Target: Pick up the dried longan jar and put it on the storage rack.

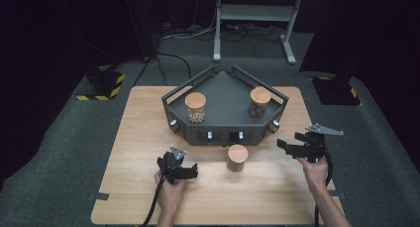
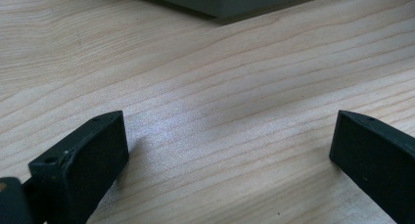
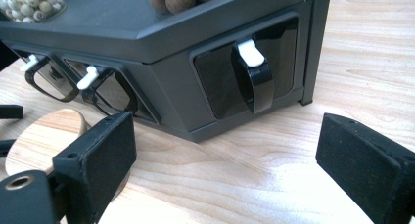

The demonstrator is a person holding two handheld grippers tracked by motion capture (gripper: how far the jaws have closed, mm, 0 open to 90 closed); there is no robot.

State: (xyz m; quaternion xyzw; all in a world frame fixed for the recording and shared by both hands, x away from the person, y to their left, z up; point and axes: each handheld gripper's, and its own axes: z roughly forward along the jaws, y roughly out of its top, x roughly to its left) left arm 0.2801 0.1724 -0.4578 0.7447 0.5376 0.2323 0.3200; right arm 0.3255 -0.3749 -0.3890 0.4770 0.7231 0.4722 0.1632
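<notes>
The jar [image 1: 237, 157] with the round wooden lid stands upright on the worktop [image 1: 133, 138], just in front of the dark grey tray's [image 1: 225, 95] front face and between your two hands. In the right gripper view its pale, smooth wooden lid [image 3: 44, 131] peeks out behind the left jaw, off to the side and not between the pads.

Your right hand-held gripper [image 1: 292, 146] is up off the worktop at the tray's right front corner, jaws spread wide with nothing between them, the grey three-cornered plate riding on top. Your left hand-held gripper [image 1: 185, 171] sits low on the worktop to the left of the jar, near but apart from it; its blocky black jaws are spread too, with bare wood grain between them in the left gripper view.

Moving outward: the tray is an angular, matte grey piece with a raised rail round the back. Its front panels carry glossy black looped handles with small white tabs [image 3: 250, 53]. On its deck stand two more wooden-lidded jars, one with pale round pieces [image 1: 195, 108] on the left, one with dark brown balls [image 1: 259, 102] on the right. No label or writing is readable anywhere. The worktop is light wood with long, streaky grain.
</notes>
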